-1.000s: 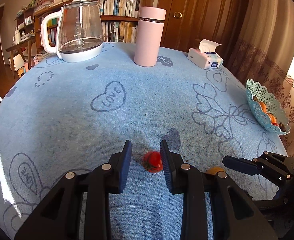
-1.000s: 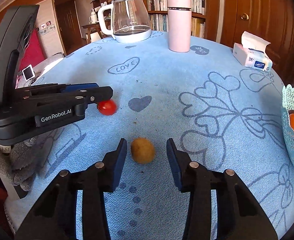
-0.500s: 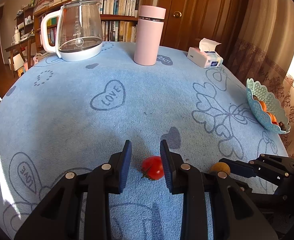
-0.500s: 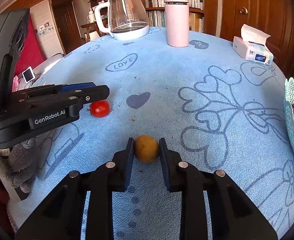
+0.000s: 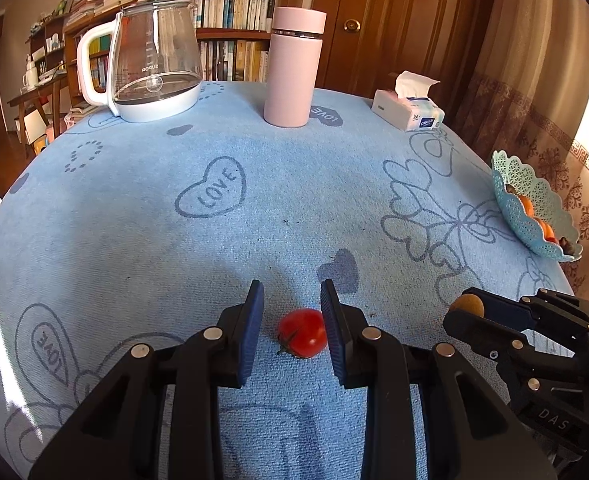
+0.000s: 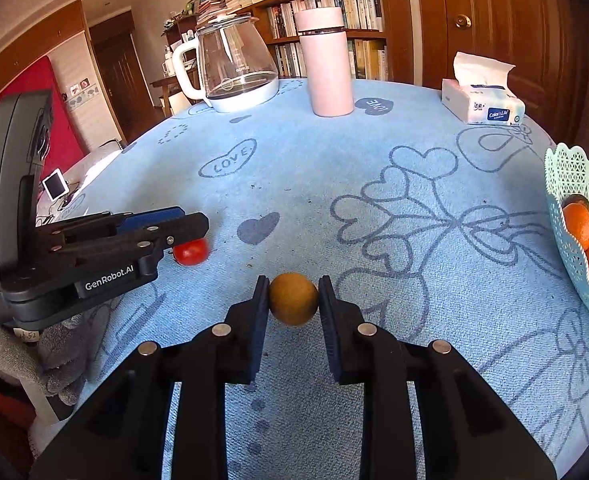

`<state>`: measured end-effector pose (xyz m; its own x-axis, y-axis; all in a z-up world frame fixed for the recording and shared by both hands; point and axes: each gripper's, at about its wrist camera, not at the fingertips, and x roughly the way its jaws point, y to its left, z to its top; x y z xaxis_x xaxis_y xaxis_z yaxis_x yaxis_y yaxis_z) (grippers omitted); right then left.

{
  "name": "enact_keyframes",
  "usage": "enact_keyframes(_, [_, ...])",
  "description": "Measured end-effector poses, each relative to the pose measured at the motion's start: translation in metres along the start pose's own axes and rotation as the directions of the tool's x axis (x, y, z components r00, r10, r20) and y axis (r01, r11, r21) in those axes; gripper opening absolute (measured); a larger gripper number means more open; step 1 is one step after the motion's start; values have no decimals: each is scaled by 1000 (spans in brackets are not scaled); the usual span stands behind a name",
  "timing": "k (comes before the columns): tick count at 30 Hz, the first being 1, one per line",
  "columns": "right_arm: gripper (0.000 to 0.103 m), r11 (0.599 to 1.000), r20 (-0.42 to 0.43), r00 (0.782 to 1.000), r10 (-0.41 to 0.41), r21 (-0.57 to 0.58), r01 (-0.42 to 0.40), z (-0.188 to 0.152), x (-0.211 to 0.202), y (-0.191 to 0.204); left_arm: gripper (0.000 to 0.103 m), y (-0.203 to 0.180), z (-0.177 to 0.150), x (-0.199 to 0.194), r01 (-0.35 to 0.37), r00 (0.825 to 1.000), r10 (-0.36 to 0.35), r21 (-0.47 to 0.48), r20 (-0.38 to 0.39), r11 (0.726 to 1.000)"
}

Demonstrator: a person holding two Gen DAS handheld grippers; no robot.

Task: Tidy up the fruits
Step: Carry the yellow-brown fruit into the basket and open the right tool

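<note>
both grippers angle downward, right gripper (image 6: 293,300) clamping the kiwi (image 6: 293,298).

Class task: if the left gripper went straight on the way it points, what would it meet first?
The small red tomato already lies between the left gripper's fingers, touching the right one. Straight on, the gripper would probably press into the blue tablecloth just beyond it, though depth is unclear.

This is a room in a home. A tabletop (image 5: 134,220) has a soft blue cloth (image 6: 434,208) with hearts and the word LOVE on it. Behind it stands a wooden bookshelf (image 5: 234,12) full of books, next to a brown wooden door (image 5: 374,20). A glass kettle (image 5: 154,60), a pink bottle (image 5: 292,68) and a tissue box (image 6: 482,100) sit on the tabletop, and a curtain (image 5: 534,80) hangs on one side
</note>
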<state>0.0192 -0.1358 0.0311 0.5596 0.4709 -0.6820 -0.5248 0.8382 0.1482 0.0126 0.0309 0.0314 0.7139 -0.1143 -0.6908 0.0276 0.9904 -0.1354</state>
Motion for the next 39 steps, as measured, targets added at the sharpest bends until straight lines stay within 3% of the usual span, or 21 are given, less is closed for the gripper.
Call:
enact_keyframes(24, [25,984,120,992,-49,178,27,10,-32,-46,30,-9,-3,3,-2,1000,2,34,-7,999])
enact_keyframes(39, [25,949,189,977,-102,313,38,12,-63,-92,30,-18,-5,2,-18,1000,18,71,-4,997])
